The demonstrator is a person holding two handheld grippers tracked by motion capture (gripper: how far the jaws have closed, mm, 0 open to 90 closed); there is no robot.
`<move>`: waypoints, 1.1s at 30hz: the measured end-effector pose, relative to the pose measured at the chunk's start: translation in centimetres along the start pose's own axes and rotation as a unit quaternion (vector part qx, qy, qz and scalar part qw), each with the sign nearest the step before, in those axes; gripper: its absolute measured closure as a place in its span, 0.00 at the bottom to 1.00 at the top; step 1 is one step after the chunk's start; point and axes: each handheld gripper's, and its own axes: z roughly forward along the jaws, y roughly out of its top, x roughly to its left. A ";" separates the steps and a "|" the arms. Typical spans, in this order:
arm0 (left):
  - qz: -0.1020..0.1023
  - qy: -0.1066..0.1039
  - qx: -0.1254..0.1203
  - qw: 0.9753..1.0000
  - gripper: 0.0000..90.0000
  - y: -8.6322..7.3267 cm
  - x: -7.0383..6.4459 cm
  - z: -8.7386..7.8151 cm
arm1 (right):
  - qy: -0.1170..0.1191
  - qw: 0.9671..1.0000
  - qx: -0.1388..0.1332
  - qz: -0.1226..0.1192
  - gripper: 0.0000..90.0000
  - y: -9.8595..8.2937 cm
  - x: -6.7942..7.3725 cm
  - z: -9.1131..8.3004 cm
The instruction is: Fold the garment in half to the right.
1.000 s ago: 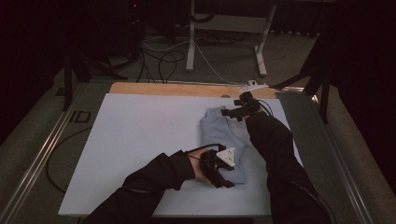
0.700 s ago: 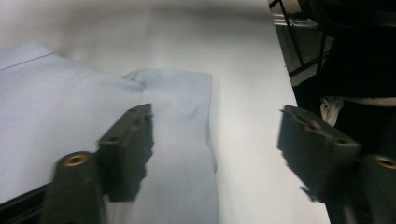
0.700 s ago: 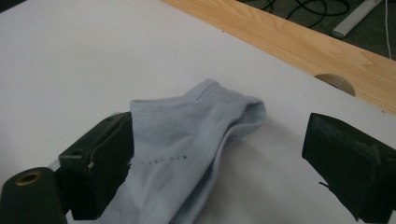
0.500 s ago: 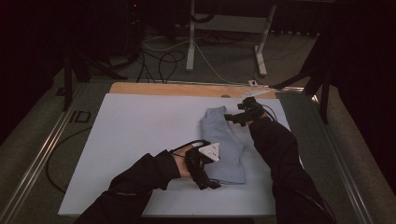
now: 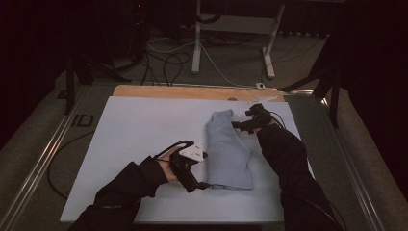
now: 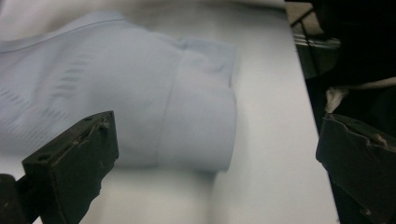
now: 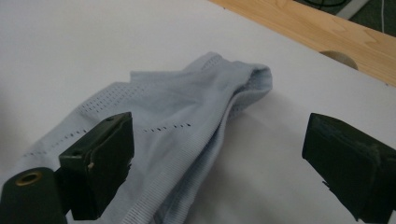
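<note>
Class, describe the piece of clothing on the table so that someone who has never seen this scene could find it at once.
Start at the white table with the wooden strip along its far edge. Right of its middle, between the person's two black tongs, lies a pale blue folded garment. It is the one soft thing there, with rows of tiny holes knitted into the fabric.

Flat white counter [image 5: 130,144] w/ bare wood strip along far edge; folded pale-blue knit cloth [image 5: 226,149] lies on it, right of centre.
</note>
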 end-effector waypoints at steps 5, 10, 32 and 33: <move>-0.029 0.018 -0.014 0.999 0.01 -2.4 -0.4 -2.0 | -0.003 1.000 -0.002 0.022 0.11 0.1 0.2 0.9; -0.045 0.032 -0.010 0.998 0.01 -4.4 -0.9 -3.1 | -0.015 1.000 0.009 0.024 0.16 0.2 0.5 1.9; -0.128 0.075 -0.055 0.987 0.01 -11.3 -2.8 -7.4 | -0.013 0.998 0.066 0.020 0.95 -0.1 1.3 4.0; -0.131 0.077 -0.054 0.987 0.01 -11.5 -2.9 -7.4 | -0.012 0.998 0.063 0.013 0.95 0.1 1.5 3.8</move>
